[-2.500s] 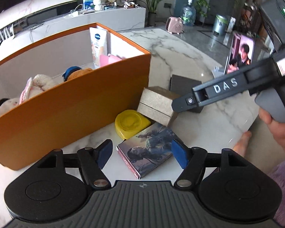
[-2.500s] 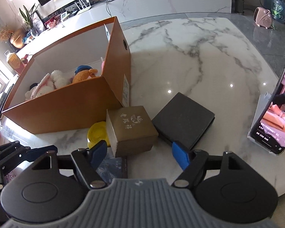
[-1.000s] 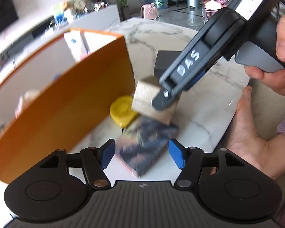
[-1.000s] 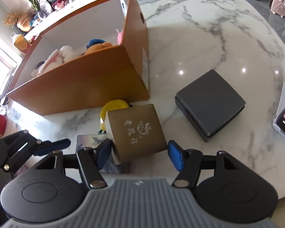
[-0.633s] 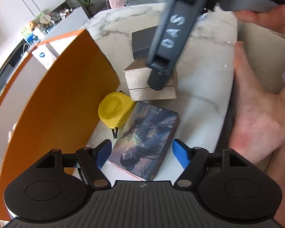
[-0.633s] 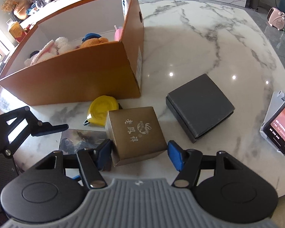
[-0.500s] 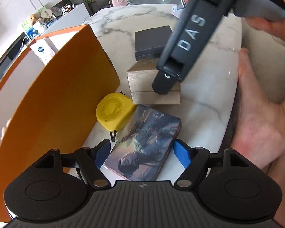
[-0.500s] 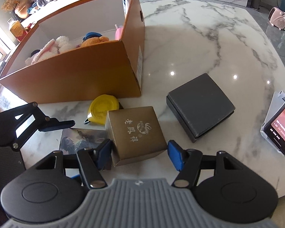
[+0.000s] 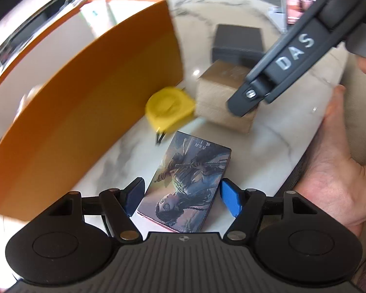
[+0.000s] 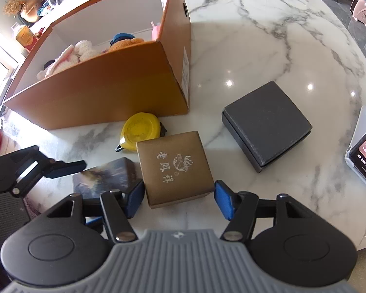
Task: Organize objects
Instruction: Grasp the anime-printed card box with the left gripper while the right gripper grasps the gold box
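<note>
Both grippers point steeply down at the white marble table [image 10: 268, 36]. The left gripper [image 9: 181, 196] hangs low over the picture card box [image 9: 186, 188]. Its blue fingers [image 9: 228, 199] stand apart, one on each side of the near end of that box, and they do not press it. The jaws have just been closing a little with the box between them. A bare hand [image 9: 334, 171] rests at the table edge on the right of that view.

The right gripper [image 10: 179, 201] sits over the gold box [image 10: 174, 168]. Its fingers [image 10: 222, 202] are apart too, with a small gap on each side of the gold box, so nothing is held. These jaws have closed a tiny bit as well.

A moment ago the left gripper was a little further back from the picture card box; now it is nearer and the box lies straighter between the fingers. The right gripper has hardly moved.

The yellow tape measure [image 10: 140, 130] lies just behind the gold box, near the wall of the big orange box [image 10: 105, 92]. Soft toys [image 10: 70, 56] lie inside the orange box. A dark grey box [image 10: 266, 124] sits to the right, apart from the gold one. A phone on a stand [image 10: 364, 151] is at the far right edge. The gold box and the picture card box lie close side by side, so the two grippers are crowded together.
</note>
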Demonstrator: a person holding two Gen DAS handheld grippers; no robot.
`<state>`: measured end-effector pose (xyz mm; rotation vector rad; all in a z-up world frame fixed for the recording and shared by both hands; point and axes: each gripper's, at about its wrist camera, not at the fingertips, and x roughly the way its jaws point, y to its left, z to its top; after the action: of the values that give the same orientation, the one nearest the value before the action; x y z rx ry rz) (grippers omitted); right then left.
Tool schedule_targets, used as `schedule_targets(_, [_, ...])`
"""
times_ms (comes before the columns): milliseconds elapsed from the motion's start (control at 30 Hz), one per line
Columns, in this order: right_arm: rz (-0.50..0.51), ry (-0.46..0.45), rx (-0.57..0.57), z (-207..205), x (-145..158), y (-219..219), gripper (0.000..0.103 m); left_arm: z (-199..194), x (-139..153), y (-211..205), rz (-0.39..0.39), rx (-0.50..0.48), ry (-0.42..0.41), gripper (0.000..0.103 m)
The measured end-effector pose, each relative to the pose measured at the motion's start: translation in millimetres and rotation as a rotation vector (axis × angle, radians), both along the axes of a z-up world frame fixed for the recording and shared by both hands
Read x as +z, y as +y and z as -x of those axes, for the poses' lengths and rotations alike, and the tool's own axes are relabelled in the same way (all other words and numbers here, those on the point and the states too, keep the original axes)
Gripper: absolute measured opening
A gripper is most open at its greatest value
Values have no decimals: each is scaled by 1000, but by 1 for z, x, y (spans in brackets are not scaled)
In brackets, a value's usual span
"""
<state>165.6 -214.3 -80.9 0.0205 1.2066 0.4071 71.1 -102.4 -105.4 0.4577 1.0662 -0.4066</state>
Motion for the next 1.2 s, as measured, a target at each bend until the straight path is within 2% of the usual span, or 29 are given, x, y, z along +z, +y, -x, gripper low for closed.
schedule_targets(133, [19,0,17,2,1,3,64,-3,3,15,19,168,25,79])
schedule_targets(233, [27,-3,33,5,2,6,65,-5,4,27,89,245,21,78])
schedule_targets(300, [26,-18,37,5,3,7,70,-6,4,34,142,263,30,78])
schedule_targets(433, [21,-63,45,5,8,8,77,-10,2,46,193,256,26,79])
schedule_targets(567, [28,-113,73,6,9,11,84,-7,4,41,183,194,-4,80])
schedule_targets(733, [48,-104,96,4,2,18,84,-10,-4,30,131,148,-22,81])
schedule_targets(900, [78,-101,149,9,-2,29,84,-11,-10,35,144,158,6,77])
schedule_targets(933, [88,-101,152,9,-4,31,83,-12,-10,36,152,164,8,76])
schedule_targets(1067, [128,-93,159,9,-9,36,64,-10,-10,37,158,164,1,74])
schedule_targets(1200, [131,-83,155,9,-8,35,62,-9,-9,40,184,181,11,73])
